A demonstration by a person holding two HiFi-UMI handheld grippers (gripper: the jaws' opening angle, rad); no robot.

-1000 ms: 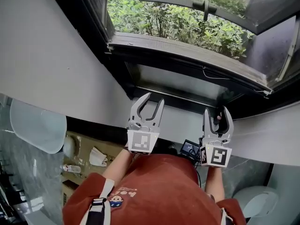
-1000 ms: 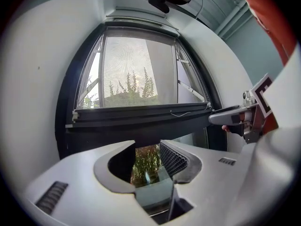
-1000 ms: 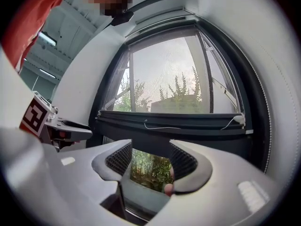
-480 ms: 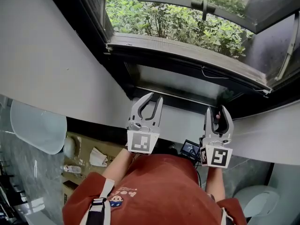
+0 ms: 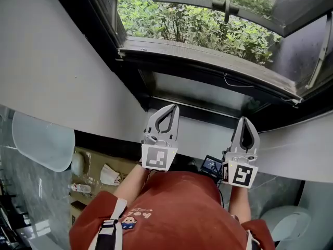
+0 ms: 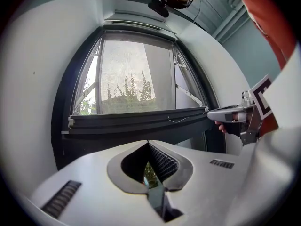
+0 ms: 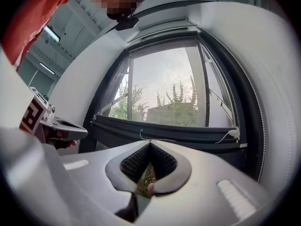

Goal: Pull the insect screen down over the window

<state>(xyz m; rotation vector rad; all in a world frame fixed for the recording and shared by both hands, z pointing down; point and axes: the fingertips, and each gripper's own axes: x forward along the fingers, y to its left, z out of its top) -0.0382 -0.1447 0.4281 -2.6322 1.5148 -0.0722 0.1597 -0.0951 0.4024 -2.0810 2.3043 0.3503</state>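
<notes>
Here's the insect screen point(image 6: 136, 74), a hazy mesh filling the upper part of the window point(image 6: 63, 93). Its dark bottom rail point(image 5: 208, 66) runs straight across from the left side of the frame to the right, low in the opening. A thin white cord point(image 5: 237, 82) lies along the rail toward its right end.

Just beneath the rail, the left gripper point(image 5: 167, 108) points at the frame's lower left part. Its jaws have just been closing and now meet tip to tip, with nothing between them. The right gripper point(image 5: 244, 121) sits well apart from it, under the rail's right half. Its jaws have likewise just been closing and are pressed together, nothing caught in them either. Whether either tip touches the frame, I can't tell.

Beyond the rail, green shrubs point(image 5: 197, 25) crowd the outside, and an open sash point(image 5: 227, 7) swings outward along the top edge. A pale wall point(image 5: 52, 61) flanks the left side. The person's red shirt point(image 5: 171, 207) fills the foreground.
</notes>
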